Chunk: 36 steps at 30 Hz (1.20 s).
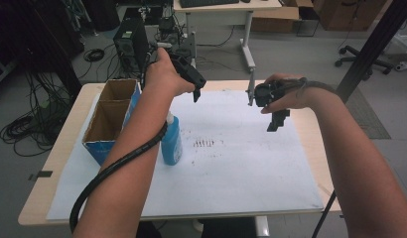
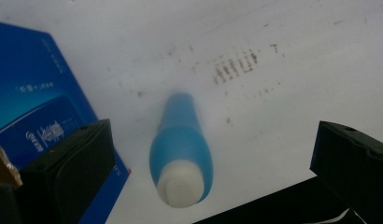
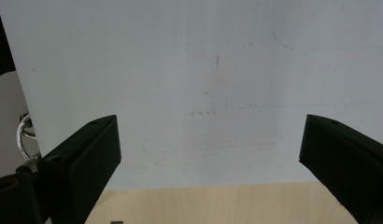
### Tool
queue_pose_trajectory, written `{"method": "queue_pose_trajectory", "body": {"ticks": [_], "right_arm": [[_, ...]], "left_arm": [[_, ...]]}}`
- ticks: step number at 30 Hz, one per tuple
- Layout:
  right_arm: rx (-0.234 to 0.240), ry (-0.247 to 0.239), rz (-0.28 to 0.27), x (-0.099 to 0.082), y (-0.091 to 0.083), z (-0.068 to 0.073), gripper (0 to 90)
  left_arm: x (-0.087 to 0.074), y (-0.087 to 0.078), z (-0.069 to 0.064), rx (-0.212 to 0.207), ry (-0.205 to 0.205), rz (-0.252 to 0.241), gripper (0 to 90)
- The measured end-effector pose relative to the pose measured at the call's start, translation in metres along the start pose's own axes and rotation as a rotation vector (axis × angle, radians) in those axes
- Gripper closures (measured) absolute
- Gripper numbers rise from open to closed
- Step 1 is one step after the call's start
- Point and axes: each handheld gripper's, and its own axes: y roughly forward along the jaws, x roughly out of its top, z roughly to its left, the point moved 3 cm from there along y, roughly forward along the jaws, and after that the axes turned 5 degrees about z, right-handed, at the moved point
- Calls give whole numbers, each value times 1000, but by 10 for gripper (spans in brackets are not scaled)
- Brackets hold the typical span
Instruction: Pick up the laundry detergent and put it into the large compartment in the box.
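Table (image 1: 52,183) under a white sheet (image 1: 241,163) carries a blue cardboard box (image 1: 112,116), with a blue bottle (image 2: 181,148) standing upright just beside it. Left gripper (image 2: 210,161) hangs over the bottle, jaws spread either side. Lower straight, centre the neck, clear the box, then pinch. Right gripper (image 3: 210,154) hovers spread, empty.
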Motion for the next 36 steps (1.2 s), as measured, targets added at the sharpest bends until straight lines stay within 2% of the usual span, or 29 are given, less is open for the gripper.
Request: {"method": "queue_pose_trajectory", "body": {"ticks": [3,5,9,11,20,21,26,36], "right_arm": [[0,-8,1,2,1,-1,53],[-2,-14,2,4,2,-1,53],[-3,-22,-2,6,2,1,54],[-2,-25,-7,7,3,1,53],[1,-16,-11,8,5,3,54],[0,-13,-10,9,5,4,53],[-1,-21,-10,12,5,5,54],[0,-18,-13,11,6,7,53]], "left_arm": [[-4,3,2,9,-29,10,2],[-8,6,2,-5,-25,8,2],[-13,8,5,4,-33,12,2],[-17,13,10,-2,-51,17,2],[-26,25,18,-29,-76,24,2],[-28,28,19,-23,-82,26,2],[-31,34,18,-18,-94,25,2],[-32,42,12,-19,-88,34,2]]}}
